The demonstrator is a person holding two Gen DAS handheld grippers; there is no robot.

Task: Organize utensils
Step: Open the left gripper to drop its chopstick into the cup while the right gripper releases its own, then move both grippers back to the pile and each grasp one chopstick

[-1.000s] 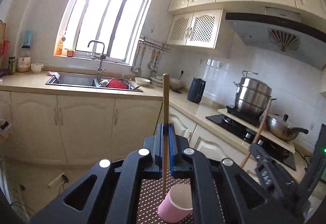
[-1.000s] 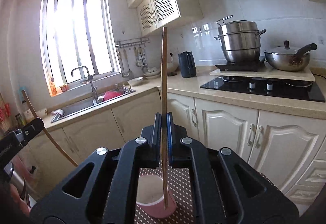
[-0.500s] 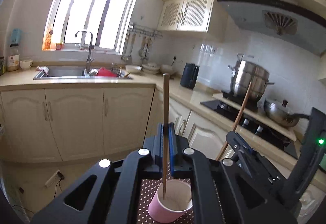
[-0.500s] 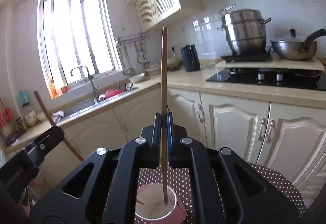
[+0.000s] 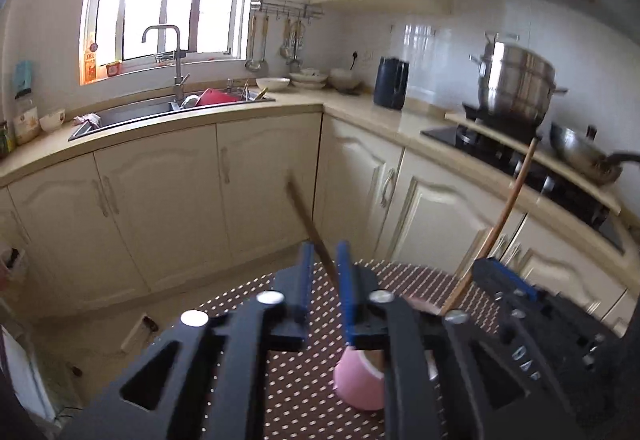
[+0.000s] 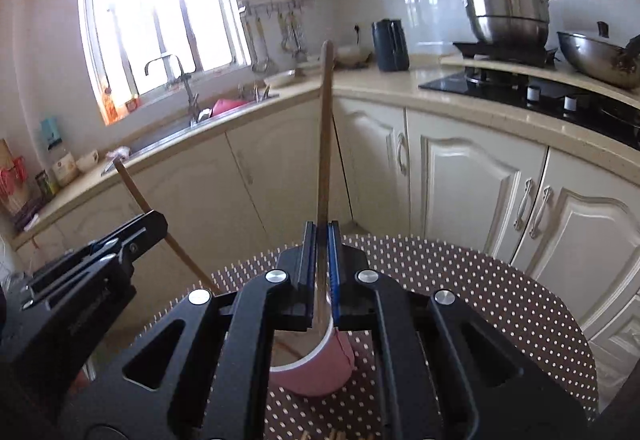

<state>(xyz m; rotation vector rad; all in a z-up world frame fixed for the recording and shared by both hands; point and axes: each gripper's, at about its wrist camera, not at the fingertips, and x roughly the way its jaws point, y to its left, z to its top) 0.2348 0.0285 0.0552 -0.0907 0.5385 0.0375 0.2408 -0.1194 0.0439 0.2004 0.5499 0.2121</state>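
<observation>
A pink cup [image 5: 360,388] [image 6: 320,372] stands on a round table with a brown dotted cloth [image 6: 500,300]. My left gripper [image 5: 325,252] hangs over the cup and its jaws are opening. A wooden chopstick [image 5: 308,220] leans up and to the left across the gap, loose, its lower end hidden behind the right finger. My right gripper [image 6: 322,228] holds a second chopstick [image 6: 325,127] upright between its pads above the cup, and its jaws are only starting to part. The left gripper's chopstick [image 6: 136,191] also shows in the right wrist view.
Cream cabinets ring the table. Behind them are a sink [image 5: 160,107], a black kettle [image 5: 391,81] and a hob with a steel pot [image 6: 504,3] and a wok [image 6: 596,55]. The two grippers sit close together over the cup.
Both grippers have sunk toward the cup. The left jaws have parted, and their chopstick has tipped from upright to a lean. The right chopstick stays upright in its pads.
</observation>
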